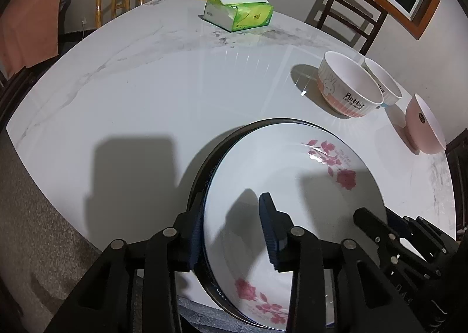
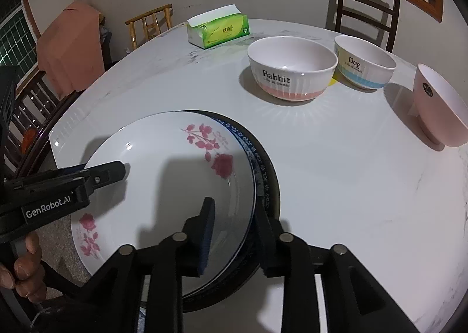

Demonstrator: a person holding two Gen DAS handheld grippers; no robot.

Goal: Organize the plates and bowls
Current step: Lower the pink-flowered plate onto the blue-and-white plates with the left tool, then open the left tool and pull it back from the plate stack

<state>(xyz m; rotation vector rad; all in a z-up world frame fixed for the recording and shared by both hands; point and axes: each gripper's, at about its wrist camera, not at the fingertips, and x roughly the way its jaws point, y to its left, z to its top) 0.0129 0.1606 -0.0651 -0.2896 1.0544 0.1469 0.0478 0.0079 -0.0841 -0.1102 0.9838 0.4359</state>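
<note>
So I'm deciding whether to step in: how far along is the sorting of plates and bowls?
Done: the rose plate sits on the blue-patterned plate. In hand: both grippers, left and right, straddle the stack's rims, jaws open. Left: Rabbit bowl, Dog bowl and pink bowl stand separately, unstacked.

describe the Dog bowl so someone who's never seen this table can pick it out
On the white marble table, three bowls stand in a row beyond the stacked plates. The Dog bowl is the middle one, between the Rabbit bowl and the plain pink bowl. It alone has "Dog" lettering and a light blue band at the base.
</note>
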